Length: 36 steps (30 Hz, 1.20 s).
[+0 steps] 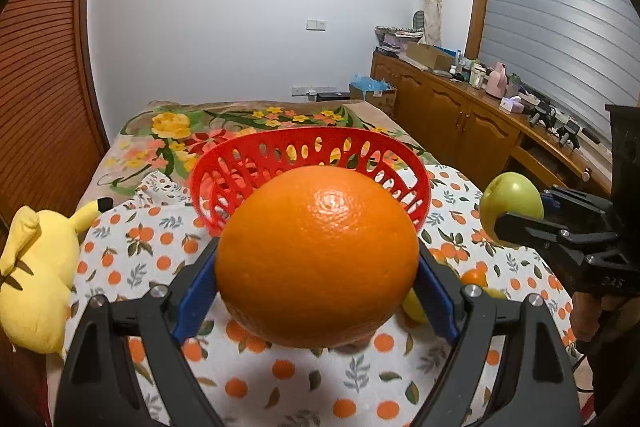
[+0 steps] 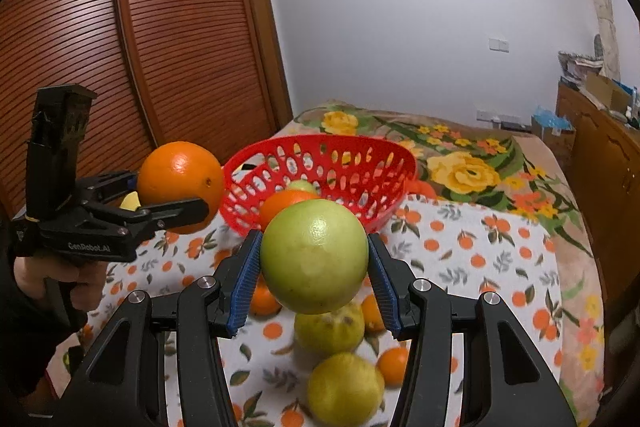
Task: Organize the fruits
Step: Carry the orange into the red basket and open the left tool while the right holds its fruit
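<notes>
My left gripper [image 1: 318, 259] is shut on a big orange [image 1: 316, 255] and holds it above the cloth, just in front of the red basket [image 1: 224, 163]. It also shows in the right wrist view [image 2: 176, 187], left of the basket [image 2: 384, 155]. My right gripper [image 2: 314, 259] is shut on a green apple [image 2: 314, 255], also held up in front of the basket; it shows in the left wrist view [image 1: 510, 211] at the right. The basket holds an orange [image 2: 280, 205] and a green fruit [image 2: 302, 185].
Two yellow-green fruits [image 2: 344, 389] and several small oranges [image 2: 394, 365] lie on the orange-print cloth [image 2: 480, 259] below my right gripper. A yellow plush toy [image 1: 38, 267] lies at the bed's left edge. A wooden cabinet [image 1: 460, 119] stands to the right, a wardrobe [image 2: 120, 47] to the left.
</notes>
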Tool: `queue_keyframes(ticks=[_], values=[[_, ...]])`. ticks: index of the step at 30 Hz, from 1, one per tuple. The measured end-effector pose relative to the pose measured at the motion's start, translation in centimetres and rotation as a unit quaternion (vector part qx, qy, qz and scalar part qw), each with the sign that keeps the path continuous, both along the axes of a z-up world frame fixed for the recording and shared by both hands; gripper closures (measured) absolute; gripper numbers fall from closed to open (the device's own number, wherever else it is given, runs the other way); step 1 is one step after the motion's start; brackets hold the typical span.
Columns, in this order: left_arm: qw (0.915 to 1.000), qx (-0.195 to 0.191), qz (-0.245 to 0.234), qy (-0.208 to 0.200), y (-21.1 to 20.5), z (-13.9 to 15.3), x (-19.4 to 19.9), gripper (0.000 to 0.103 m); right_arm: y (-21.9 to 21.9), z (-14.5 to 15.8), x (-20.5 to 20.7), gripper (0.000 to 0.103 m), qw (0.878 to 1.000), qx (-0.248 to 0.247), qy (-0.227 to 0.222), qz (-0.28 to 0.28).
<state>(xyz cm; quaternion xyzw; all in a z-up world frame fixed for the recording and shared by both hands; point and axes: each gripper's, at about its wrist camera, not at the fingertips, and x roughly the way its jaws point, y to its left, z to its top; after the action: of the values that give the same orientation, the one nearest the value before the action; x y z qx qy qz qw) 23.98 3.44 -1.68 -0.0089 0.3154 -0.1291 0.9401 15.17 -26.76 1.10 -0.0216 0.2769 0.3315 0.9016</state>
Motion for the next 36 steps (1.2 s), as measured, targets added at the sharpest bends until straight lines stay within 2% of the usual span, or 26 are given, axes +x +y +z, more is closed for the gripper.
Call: queue_keyframes(ticks=[8, 19, 36], values=[[0.9998, 0.009, -0.009, 0.014, -1.2, -0.3, 3.5, 0.016, -0.1, 0.3, 2.8, 0.05, 1.0, 0.0, 0.001, -0.002], [0.9981, 0.021, -0.046, 0.037, -4.8, -0.8, 7.9, 0.015, -2.2, -0.7, 5.9, 0.05, 1.0, -0.001, 0.017, -0.024], [0.9924, 0.024, -0.083, 0.087, -8.5, -3.0, 10.8, 0.015, -4.2, -1.4, 7.4, 0.05, 0.999, 0.004, 0.026, -0.04]])
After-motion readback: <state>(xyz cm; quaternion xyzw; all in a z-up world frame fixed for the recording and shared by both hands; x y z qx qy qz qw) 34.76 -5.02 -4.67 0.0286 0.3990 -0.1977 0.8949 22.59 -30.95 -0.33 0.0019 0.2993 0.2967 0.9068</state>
